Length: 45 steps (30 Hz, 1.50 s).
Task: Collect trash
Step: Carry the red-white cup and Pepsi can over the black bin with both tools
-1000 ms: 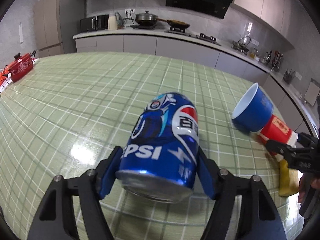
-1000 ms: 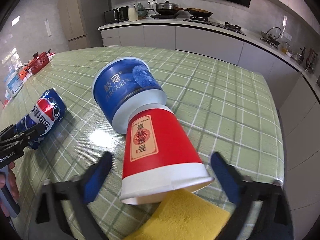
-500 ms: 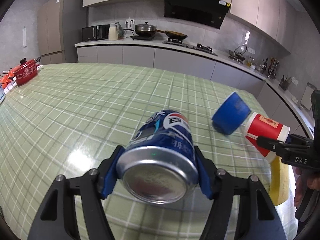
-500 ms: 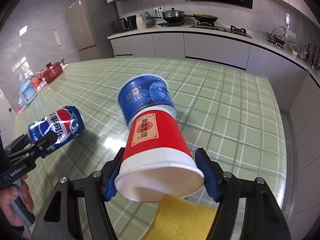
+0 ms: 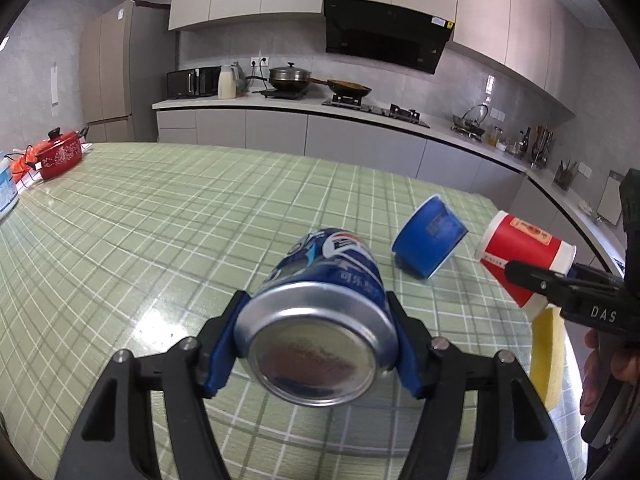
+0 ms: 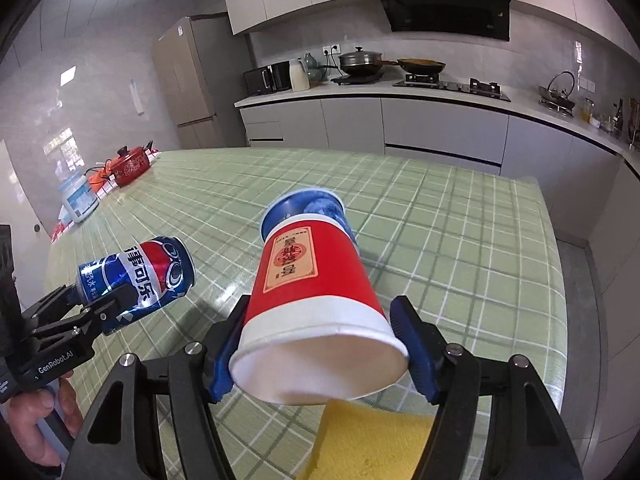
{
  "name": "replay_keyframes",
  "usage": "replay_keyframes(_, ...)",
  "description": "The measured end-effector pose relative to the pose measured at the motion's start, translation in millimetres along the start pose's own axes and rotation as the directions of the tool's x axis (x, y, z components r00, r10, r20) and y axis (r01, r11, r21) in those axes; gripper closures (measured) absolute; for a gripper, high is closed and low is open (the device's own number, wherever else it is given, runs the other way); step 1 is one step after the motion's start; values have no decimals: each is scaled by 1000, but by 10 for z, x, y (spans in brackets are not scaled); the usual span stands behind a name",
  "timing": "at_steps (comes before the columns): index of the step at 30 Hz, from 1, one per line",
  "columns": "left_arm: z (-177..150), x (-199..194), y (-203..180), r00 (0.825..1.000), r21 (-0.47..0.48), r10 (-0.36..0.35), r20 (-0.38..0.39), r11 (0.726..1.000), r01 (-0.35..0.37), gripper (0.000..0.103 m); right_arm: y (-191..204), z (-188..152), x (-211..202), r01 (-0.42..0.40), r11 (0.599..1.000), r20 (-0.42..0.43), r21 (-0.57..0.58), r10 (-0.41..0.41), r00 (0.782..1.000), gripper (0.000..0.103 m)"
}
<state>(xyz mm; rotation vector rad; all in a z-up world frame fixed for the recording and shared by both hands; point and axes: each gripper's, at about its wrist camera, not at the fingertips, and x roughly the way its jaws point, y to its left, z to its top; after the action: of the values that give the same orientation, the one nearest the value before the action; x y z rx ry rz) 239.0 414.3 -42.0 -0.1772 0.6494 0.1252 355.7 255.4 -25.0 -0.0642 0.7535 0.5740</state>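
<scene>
My left gripper (image 5: 316,344) is shut on a blue Pepsi can (image 5: 320,320) and holds it lifted above the green checked table, base toward the camera. The can also shows in the right wrist view (image 6: 140,276). My right gripper (image 6: 320,348) is shut on a red paper cup (image 6: 312,292), held lifted with its open mouth toward the camera; the cup also shows in the left wrist view (image 5: 524,252). A blue paper cup (image 5: 430,240) lies on its side on the table, partly hidden behind the red cup in the right wrist view (image 6: 308,208).
A yellow sponge (image 6: 372,440) lies on the table near its right edge, below the red cup. A red pot (image 5: 60,154) and a white tub (image 6: 80,198) stand at the table's far left. Kitchen counters run behind the table (image 5: 160,216).
Both grippers have risen and tilted up, lifting the can and the red cup off the table. The red cup has come apart from the blue cup, which stays lying on the table.
</scene>
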Motion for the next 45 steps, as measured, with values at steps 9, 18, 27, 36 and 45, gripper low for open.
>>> replay_keyframes(9, -59, -118, -24, 1000, -1, 2, 9, 1000, -2, 37, 91, 102, -252, -36, 999, 85, -3, 36, 996, 32)
replay_keyframes(18, -104, -291, -160, 1000, 18, -9, 30, 1000, 9, 37, 86, 6, -499, 3, 1000, 76, 21, -4, 997, 33)
replay_keyframes(27, -227, -399, -475, 999, 30, -37, 26, 999, 36, 37, -1, -276, -770, 39, 998, 63, 59, -42, 997, 34)
replay_keyframes(36, -328, -658, -834, 998, 59, -55, 36, 997, 53, 37, -140, -520, -1175, 60, 996, 74, 69, -65, 995, 34)
replay_keyframes(45, -487, -950, -1432, 994, 98, -102, 48, 990, 97, 37, -516, -846, -1763, 96, 990, 83, 103, -105, 991, 34)
